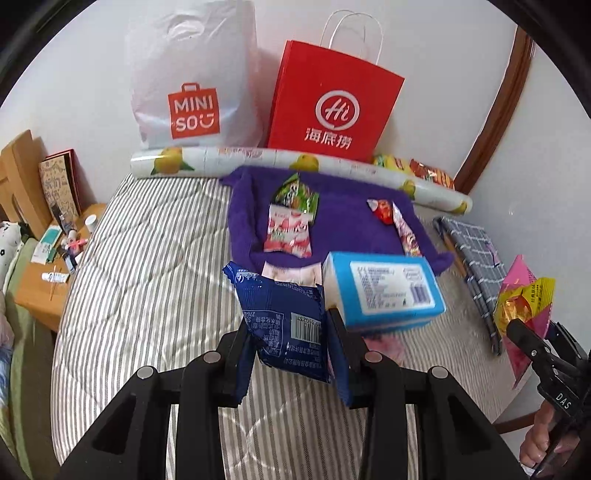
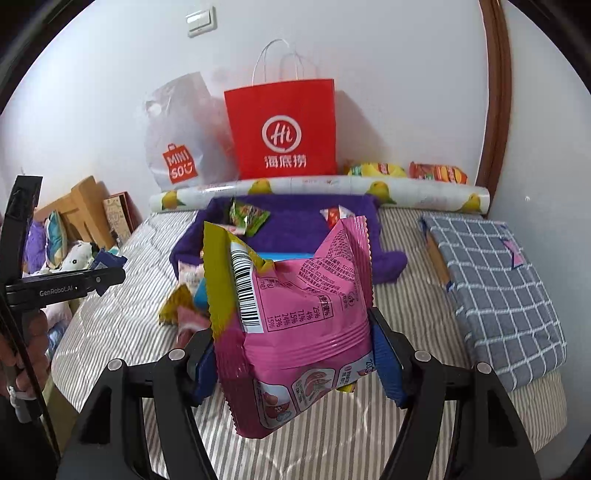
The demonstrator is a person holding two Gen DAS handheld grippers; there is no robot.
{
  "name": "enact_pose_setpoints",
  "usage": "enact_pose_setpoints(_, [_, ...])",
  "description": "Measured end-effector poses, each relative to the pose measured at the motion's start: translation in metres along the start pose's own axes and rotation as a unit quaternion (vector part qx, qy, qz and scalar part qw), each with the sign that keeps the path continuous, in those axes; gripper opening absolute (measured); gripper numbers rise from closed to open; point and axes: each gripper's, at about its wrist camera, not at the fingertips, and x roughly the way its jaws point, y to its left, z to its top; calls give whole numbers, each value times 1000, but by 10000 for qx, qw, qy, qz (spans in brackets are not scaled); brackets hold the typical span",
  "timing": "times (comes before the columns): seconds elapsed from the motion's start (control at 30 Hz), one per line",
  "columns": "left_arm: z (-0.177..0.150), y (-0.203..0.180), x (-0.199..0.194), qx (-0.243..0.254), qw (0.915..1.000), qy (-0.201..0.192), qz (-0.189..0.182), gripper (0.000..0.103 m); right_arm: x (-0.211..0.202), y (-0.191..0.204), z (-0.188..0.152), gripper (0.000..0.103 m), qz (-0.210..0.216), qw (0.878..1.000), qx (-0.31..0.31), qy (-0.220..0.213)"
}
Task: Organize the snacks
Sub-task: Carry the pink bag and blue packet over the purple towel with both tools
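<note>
Right gripper [image 2: 291, 354] half-spread, clamps pink snack bag [image 2: 295, 314] above striped bed's [image 2: 122, 321] near edge | left gripper [image 1: 288, 332] pinched tight on smaller blue snack packet [image 1: 291, 317], lifted mid-bed

Room | we see a white wall [image 2: 406, 92] with a light switch [image 2: 201, 20] | brown curved wooden frame [image 2: 496, 110] at right | striped bed cover [image 1: 147, 258] | wooden bedside table [image 1: 40, 291] by the bed's left edge

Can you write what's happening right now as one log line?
left gripper: shut on blue packet | right gripper: shut on pink packet | both above striped bed
</note>
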Motion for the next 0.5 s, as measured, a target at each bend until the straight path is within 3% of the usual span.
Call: enact_pose_setpoints(0.5, [51,-9,13,111,9998,-96,-102,34,30,-9,57,70,157,9998,106,-28])
